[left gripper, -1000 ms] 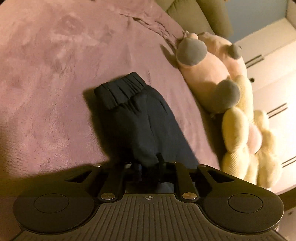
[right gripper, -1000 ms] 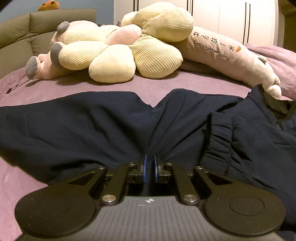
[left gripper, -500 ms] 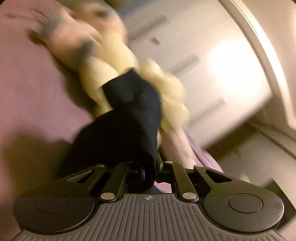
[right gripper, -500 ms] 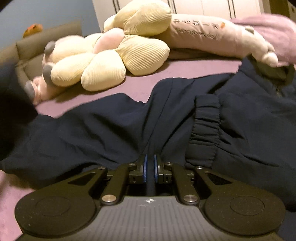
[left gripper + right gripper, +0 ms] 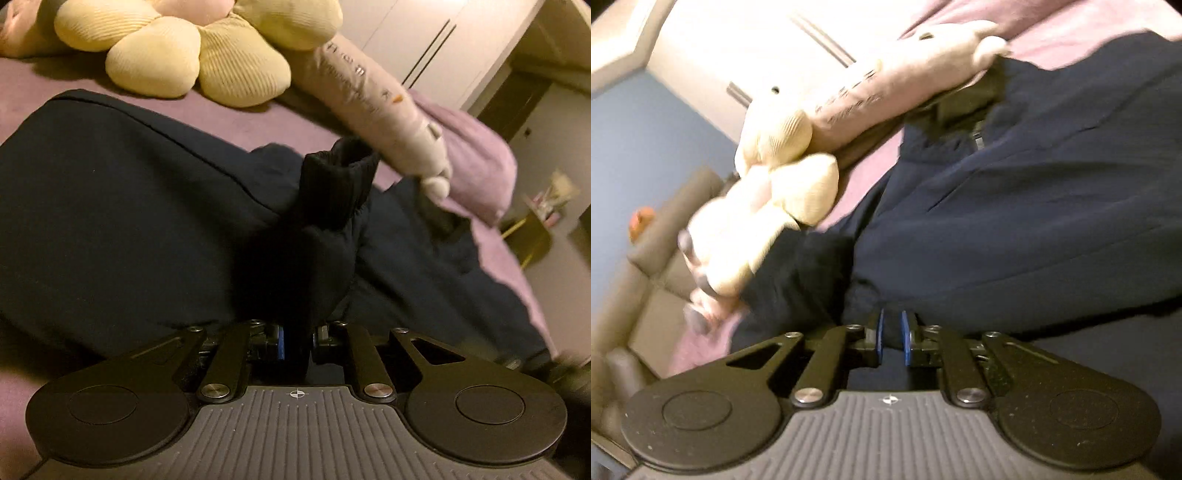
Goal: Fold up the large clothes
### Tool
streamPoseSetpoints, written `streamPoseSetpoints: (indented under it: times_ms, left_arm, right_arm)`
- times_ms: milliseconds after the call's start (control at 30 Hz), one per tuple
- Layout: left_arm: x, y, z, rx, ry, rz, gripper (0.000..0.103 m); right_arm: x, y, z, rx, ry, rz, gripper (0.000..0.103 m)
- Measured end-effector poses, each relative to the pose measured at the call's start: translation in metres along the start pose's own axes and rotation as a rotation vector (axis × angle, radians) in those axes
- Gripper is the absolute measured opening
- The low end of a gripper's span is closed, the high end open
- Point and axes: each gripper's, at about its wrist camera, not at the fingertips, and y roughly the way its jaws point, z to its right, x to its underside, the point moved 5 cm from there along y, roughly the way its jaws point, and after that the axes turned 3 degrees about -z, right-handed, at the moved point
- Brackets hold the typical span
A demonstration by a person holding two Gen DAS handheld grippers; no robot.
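A large dark navy jacket (image 5: 110, 206) lies spread on the purple bed (image 5: 22, 77). My left gripper (image 5: 297, 341) is shut on one sleeve (image 5: 295, 273), whose ribbed cuff (image 5: 338, 184) sticks up over the jacket body. My right gripper (image 5: 891, 341) is shut on a fold of the same jacket (image 5: 1015, 229) near its edge; the view is tilted and blurred. The jacket's zipper (image 5: 977, 138) shows near the collar.
A yellow flower cushion (image 5: 192, 59) and a long pink plush pillow (image 5: 373, 110) lie at the far side of the bed. They also show in the right wrist view, the cushion (image 5: 798, 184) beside a grey headboard (image 5: 665, 236). White wardrobe doors (image 5: 417, 40) stand behind.
My left gripper has swung the sleeve up off the bed and across over the jacket body. My right gripper has lifted and tilted while still clamping the jacket.
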Motion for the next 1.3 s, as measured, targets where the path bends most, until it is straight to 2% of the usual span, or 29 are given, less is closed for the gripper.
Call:
streamPoseSetpoints:
  times_ms: [33,67,100,133,233,300,367,433,467,500,567,633,667,800,867,967,1067,1167,1200,1300]
  left_arm:
    - [0.005,-0.004,0.003,-0.012,0.027,0.006,0.014]
    - [0.004,-0.006,0.005,-0.029,0.058,0.008,0.014]
    - [0.006,-0.009,0.008,-0.045,0.093,0.01,0.018]
    - [0.006,-0.012,0.012,-0.053,0.128,0.013,0.032]
    - [0.015,-0.025,0.024,0.02,0.207,0.038,0.066]
    - [0.021,-0.028,0.029,0.036,0.278,0.055,0.073]
    - [0.025,-0.027,0.029,0.024,0.326,0.047,0.073]
    - [0.026,-0.024,0.026,0.025,0.309,0.031,0.072]
    - [0.023,-0.022,0.025,0.036,0.289,0.032,0.072]
    - [0.021,-0.025,0.022,0.044,0.273,0.035,0.072]
    - [0.021,-0.028,0.016,0.042,0.261,0.043,0.072]
    - [0.022,-0.033,0.01,0.03,0.246,0.046,0.072]
    - [0.024,-0.036,0.01,0.035,0.236,0.047,0.072]
    - [0.031,-0.05,0.011,0.04,0.251,0.058,0.064]
    - [0.03,-0.05,0.009,0.026,0.245,0.054,0.062]
    - [0.025,-0.049,0.0,0.021,0.181,0.037,0.056]
    - [0.013,-0.047,-0.014,-0.014,0.106,0.037,0.043]
    - [0.001,-0.041,-0.03,-0.038,0.014,0.026,0.025]
    - [-0.002,-0.039,-0.033,-0.039,-0.01,0.016,0.013]
    - [-0.008,-0.035,-0.038,-0.048,-0.054,0.012,0.01]
  right_arm:
    - [-0.005,-0.004,0.002,-0.024,0.023,-0.001,0.025]
    - [-0.012,-0.005,0.001,-0.058,0.042,-0.005,0.048]
    - [-0.018,-0.005,-0.004,-0.096,0.054,-0.011,0.063]
    - [-0.022,-0.003,-0.009,-0.126,0.052,-0.021,0.078]
    - [-0.02,0.015,-0.031,-0.182,0.009,-0.089,0.079]
    - [-0.016,0.018,-0.037,-0.168,-0.024,-0.098,0.079]
    - [-0.014,0.024,-0.041,-0.158,-0.036,-0.117,0.078]
    - [-0.015,0.03,-0.043,-0.123,-0.049,-0.134,0.074]
    - [-0.015,0.035,-0.042,-0.085,-0.058,-0.146,0.063]
    - [-0.015,0.04,-0.04,-0.066,-0.058,-0.155,0.058]
    - [-0.013,0.051,-0.033,-0.046,-0.038,-0.18,0.031]
    - [-0.008,0.057,-0.029,-0.029,-0.025,-0.196,0.017]
    - [-0.006,0.057,-0.03,-0.013,-0.034,-0.189,0.014]
    - [-0.007,0.043,-0.054,0.042,-0.161,-0.118,0.012]
    - [-0.013,0.028,-0.065,0.026,-0.188,-0.075,0.012]
    - [-0.028,0.002,-0.076,0.015,-0.206,-0.001,0.011]
    - [-0.044,-0.03,-0.078,0.005,-0.213,0.073,0.011]
    - [-0.055,-0.061,-0.066,0.011,-0.196,0.141,0.011]
    - [-0.057,-0.068,-0.06,0.019,-0.192,0.155,0.011]
    - [-0.064,-0.083,-0.033,0.072,-0.159,0.171,0.011]
